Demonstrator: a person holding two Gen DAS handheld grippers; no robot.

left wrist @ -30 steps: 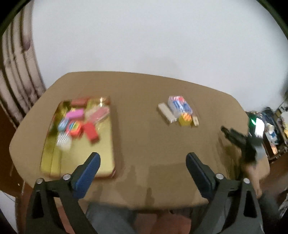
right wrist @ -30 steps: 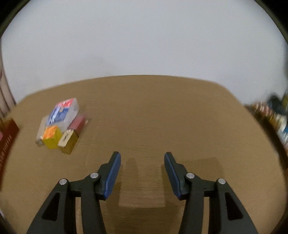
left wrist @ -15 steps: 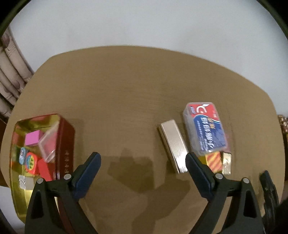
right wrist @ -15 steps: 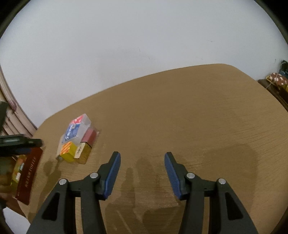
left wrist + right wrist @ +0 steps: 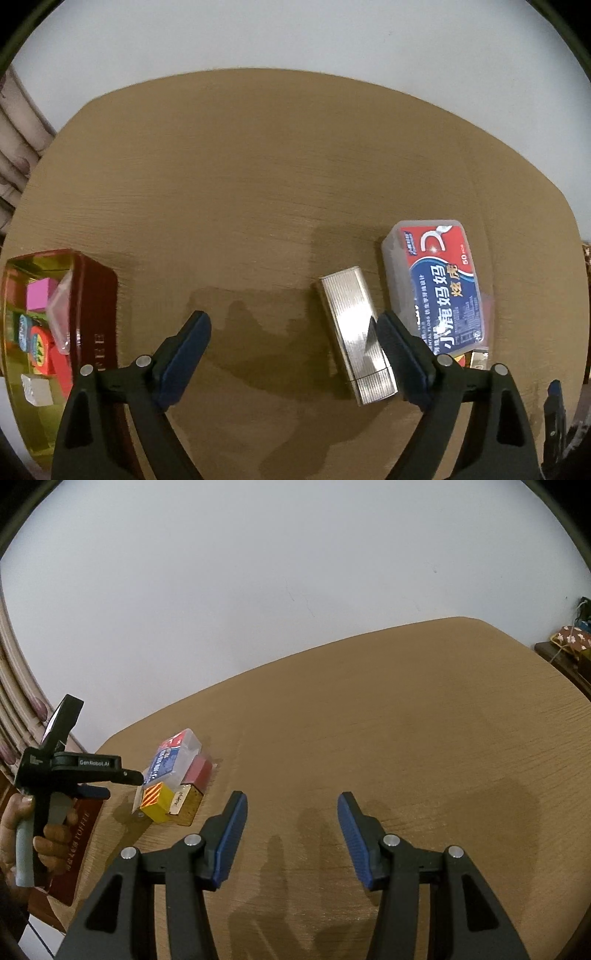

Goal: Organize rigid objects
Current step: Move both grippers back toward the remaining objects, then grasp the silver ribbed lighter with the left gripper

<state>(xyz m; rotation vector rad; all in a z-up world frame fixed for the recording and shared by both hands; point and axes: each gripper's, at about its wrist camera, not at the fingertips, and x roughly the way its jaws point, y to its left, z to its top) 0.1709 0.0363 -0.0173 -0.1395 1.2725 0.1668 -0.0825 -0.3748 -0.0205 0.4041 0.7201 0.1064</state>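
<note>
Silver ribbed case (image 5: 356, 334) — lying flat on the brown bench (image 5: 258, 184), its right long side just beside a clear floss box (image 5: 437, 284) with a red-and-blue label; past the case's near end, partly hidden, sit a yellow striped block (image 5: 157, 800) and a gold box (image 5: 186, 803), with a dark red block (image 5: 199, 771) beyond them. Left gripper (image 5: 291, 336): jaws spread wide and holding nothing, the right finger overlapping the case's near right edge (contact cannot be told). Well left of the case, a red tin (image 5: 98, 295) with a gold lining holds small coloured items — right gripper (image 5: 291, 834), jaws likewise released, hangs over bare bench to the case's right.
</note>
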